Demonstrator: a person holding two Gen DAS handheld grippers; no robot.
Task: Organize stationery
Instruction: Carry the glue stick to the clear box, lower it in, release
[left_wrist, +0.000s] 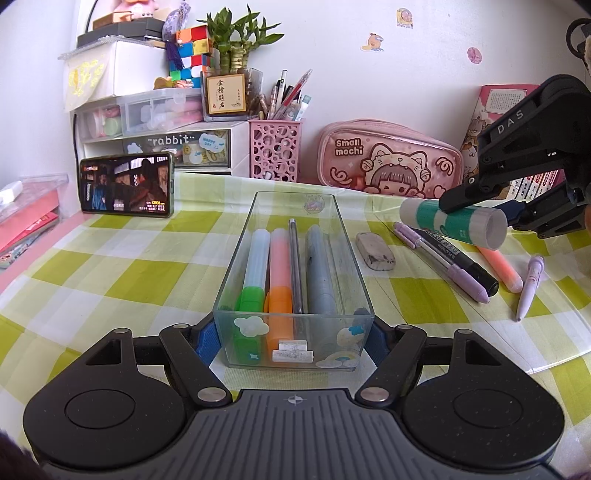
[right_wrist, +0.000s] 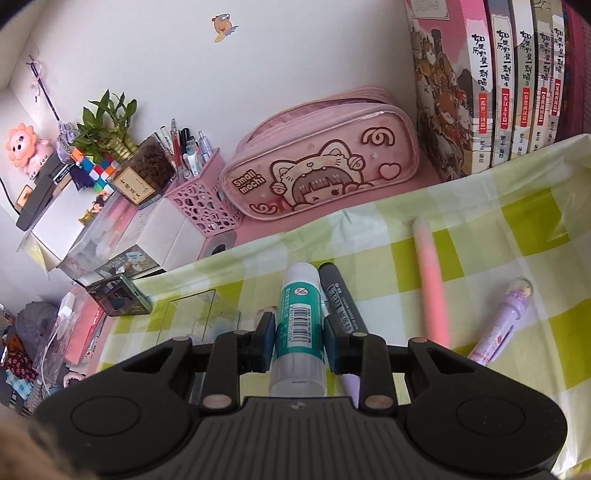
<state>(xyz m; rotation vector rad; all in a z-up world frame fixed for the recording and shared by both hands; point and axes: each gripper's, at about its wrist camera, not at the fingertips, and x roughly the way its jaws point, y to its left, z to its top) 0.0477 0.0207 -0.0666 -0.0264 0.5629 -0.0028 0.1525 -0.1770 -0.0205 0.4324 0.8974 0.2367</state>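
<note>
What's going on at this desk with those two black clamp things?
A person is tidying stationery with a handheld gripper in each hand. The left gripper clamps the near end of a clear box that already holds several markers and a pen. The right gripper has a glue stick pinched between its pads and holds it above the checked cloth. An eraser, a few pens and a pink highlighter lie loose on the cloth.
</note>
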